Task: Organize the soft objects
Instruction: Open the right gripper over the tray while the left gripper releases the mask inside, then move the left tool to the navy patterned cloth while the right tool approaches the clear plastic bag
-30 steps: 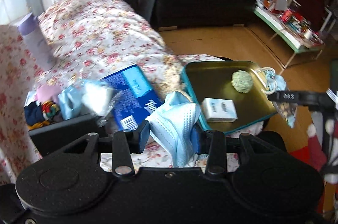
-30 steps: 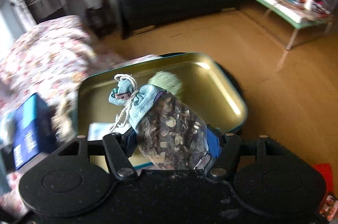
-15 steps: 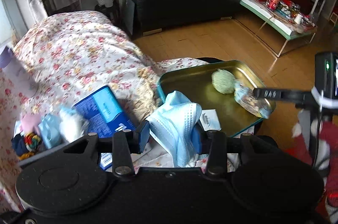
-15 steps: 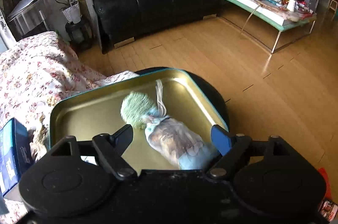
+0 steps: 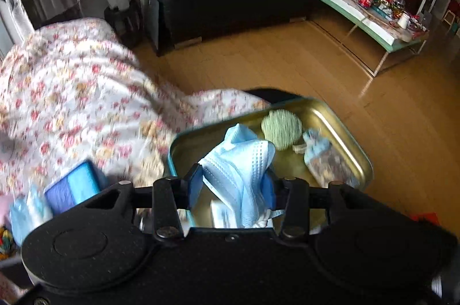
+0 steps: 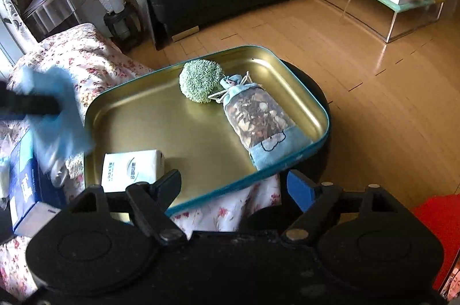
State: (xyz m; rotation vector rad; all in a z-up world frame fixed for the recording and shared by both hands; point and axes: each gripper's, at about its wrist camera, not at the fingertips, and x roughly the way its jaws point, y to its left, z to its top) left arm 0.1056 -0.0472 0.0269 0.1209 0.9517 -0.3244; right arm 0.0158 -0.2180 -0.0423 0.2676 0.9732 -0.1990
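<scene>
left wrist view: the left gripper (image 5: 233,184), jaws just easing apart, pinches the blue face mask (image 5: 241,161) over the gold tray (image 5: 356,149), likely to drop it beside the sachet (image 6: 258,115); the right gripper (image 6: 234,185) gapes empty.

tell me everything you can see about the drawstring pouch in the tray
The drawstring pouch lies on its side in the gold tray, toward its right end. Its body is see-through mesh showing brown and cream dried pieces; the bottom band and gathered neck are light blue cloth, the band bearing a small embroidered figure. A pale cord ties the neck, which touches the green fluffy ball. Its bottom end rests against the tray's near rim. No gripper touches it.
</scene>
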